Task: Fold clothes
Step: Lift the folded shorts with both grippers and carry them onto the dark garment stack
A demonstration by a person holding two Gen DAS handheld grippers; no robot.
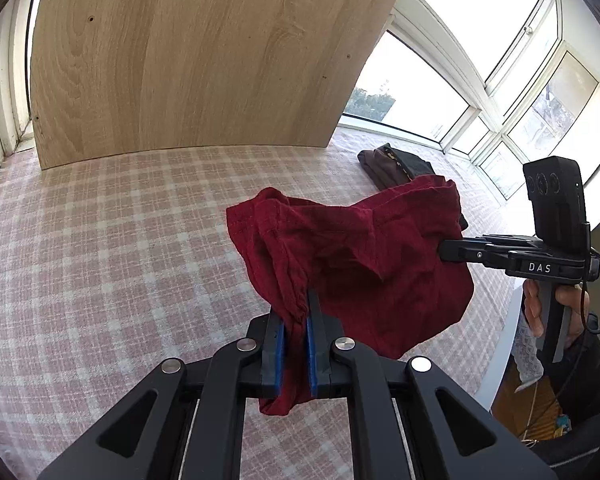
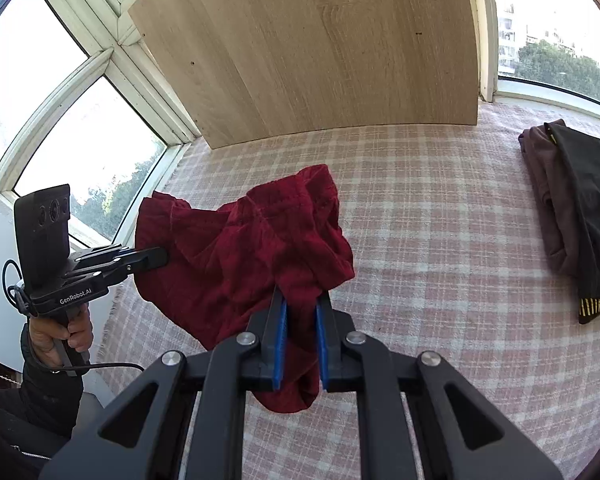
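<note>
left wrist view: left gripper (image 1: 296, 312) is clamped on a bunched edge of the red garment (image 1: 352, 248), which hangs above the checked cloth (image 1: 100, 240). right gripper (image 1: 446, 250) pinches it at 3 o'clock.

right wrist view: same garment (image 2: 240, 256), pinched by both grippers; it looks soft, light and limp, best taken at its hems. folded dark clothes (image 2: 572, 208) lie at 2 o'clock.

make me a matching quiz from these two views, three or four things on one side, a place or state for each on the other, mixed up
Things:
1. red garment
2. folded dark clothes
3. wooden board
4. checked cloth

Places or states:
A. standing upright at the far edge, in front of the windows
B. spread flat under everything
C. held up, pinched by the left gripper and the right gripper
D. lying stacked on the right side

Pairs: 1-C, 2-D, 3-A, 4-B
</note>
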